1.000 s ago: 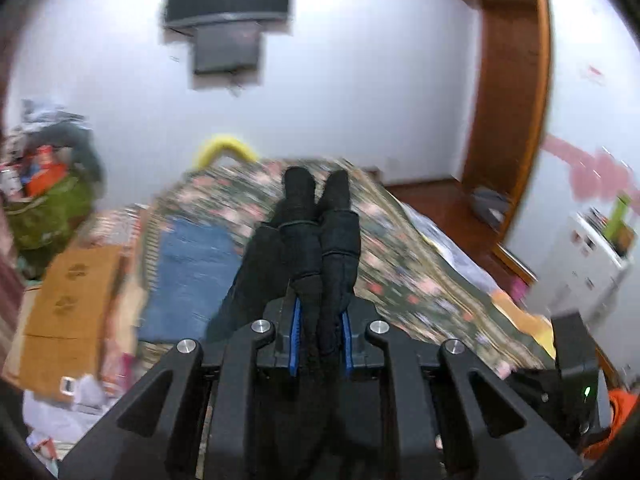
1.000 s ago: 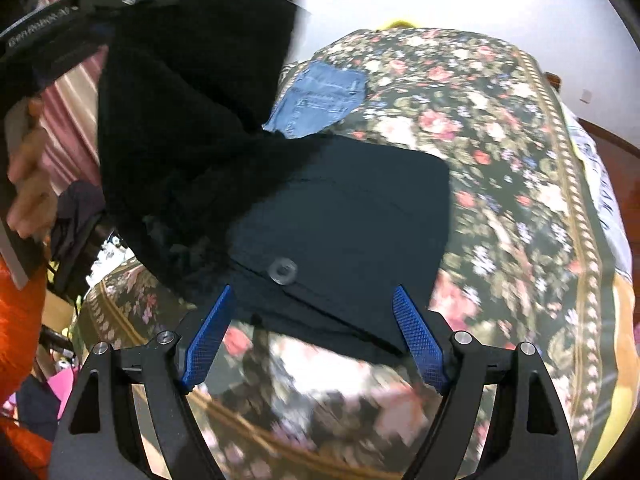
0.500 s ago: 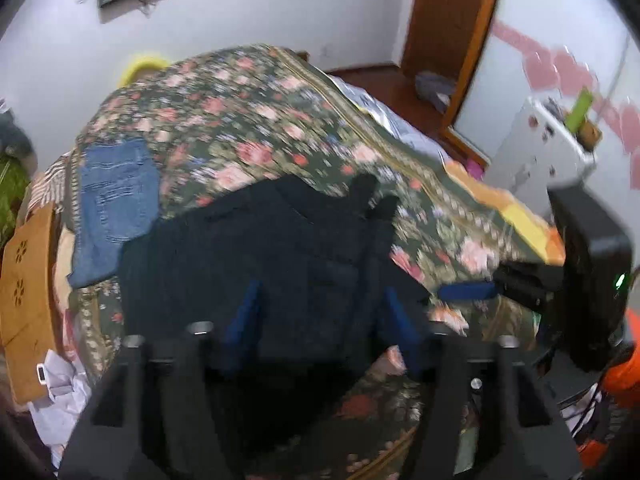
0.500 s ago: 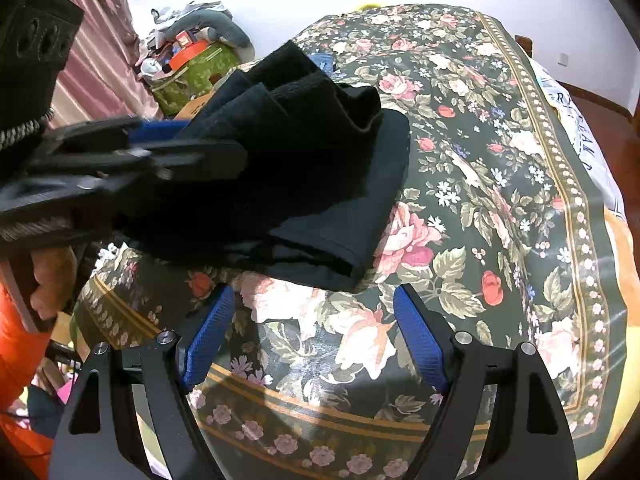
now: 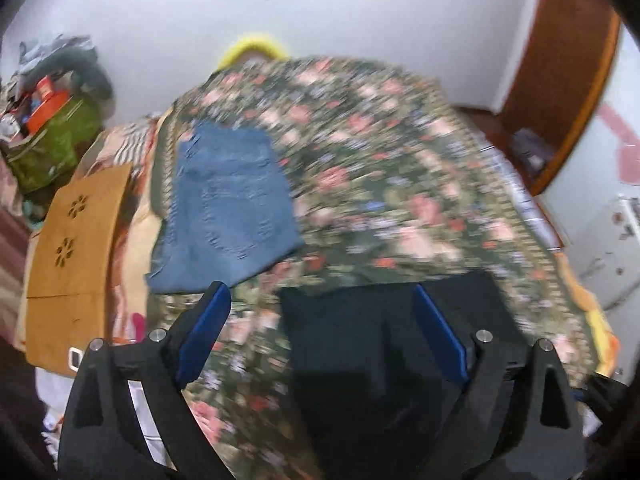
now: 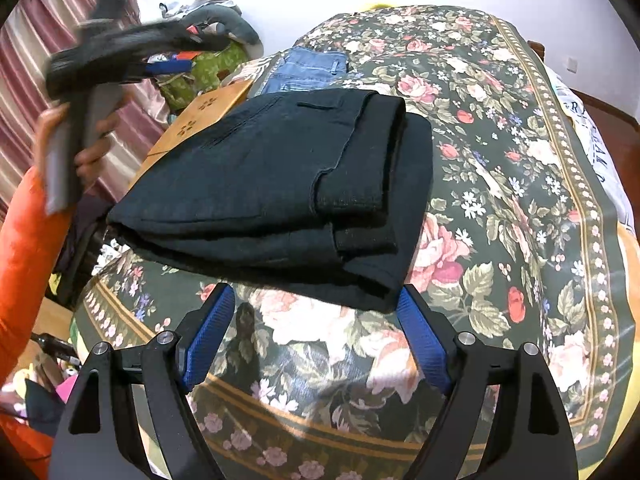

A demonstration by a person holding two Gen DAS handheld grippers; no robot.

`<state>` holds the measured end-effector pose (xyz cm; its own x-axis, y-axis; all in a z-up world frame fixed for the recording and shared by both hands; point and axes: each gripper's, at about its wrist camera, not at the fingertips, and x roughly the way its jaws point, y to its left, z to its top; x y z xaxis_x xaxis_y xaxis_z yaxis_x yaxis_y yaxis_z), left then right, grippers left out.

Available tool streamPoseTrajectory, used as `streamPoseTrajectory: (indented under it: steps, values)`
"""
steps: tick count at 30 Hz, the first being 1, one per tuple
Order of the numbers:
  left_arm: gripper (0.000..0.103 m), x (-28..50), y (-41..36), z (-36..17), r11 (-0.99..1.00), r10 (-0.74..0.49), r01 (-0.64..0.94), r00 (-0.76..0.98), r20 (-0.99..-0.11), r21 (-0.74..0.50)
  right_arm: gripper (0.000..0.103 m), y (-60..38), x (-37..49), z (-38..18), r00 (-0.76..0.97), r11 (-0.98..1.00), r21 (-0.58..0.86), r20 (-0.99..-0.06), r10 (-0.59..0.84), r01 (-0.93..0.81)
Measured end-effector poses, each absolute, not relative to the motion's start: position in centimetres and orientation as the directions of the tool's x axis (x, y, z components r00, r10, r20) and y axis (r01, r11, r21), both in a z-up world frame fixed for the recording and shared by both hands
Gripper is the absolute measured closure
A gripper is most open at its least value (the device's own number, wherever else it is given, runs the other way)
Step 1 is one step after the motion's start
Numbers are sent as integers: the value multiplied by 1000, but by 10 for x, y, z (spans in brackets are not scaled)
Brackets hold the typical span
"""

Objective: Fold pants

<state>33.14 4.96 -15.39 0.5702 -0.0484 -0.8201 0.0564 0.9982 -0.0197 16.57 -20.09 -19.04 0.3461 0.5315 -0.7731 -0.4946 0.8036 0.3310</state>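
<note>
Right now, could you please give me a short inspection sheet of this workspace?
Surface: floral bedspread, covering the bed.
Job's things: black pants lie folded near the bed's front edge, touched by neither claw.
Clutter: folded jeans farther back on the bed; tan board off the bed's left side; green bag heaped with items.
Grippers: left claw open and empty, above the pants; right claw open and empty, just short of the pants' near edge.
Cables: nothing seen.
Surroundings: white wall, pink curtain, wooden door frame.
</note>
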Motion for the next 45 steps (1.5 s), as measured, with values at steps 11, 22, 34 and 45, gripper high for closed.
streamPoseTrajectory:
  steps: [11, 22, 34, 45]
  values:
    - [8, 385, 88, -272, 1000, -8, 18, 274, -962, -3, 22, -207, 182, -195, 357, 828, 329, -784, 507, -453]
    - [7, 281, 112, -242, 999, 30, 27, 298, -954, 40, 22, -236, 185, -178, 440, 860, 314, -757, 483, -403]
    - [8, 193, 67, -209, 990, -137, 86, 360, -923, -113, 22, -251, 178, -143, 534, 863, 300, -688, 491, -407]
    - [8, 216, 26, -141, 986, -156, 143, 556, -816, -91, 22, -247, 200, -150, 522, 865, 286, -704, 482, -413]
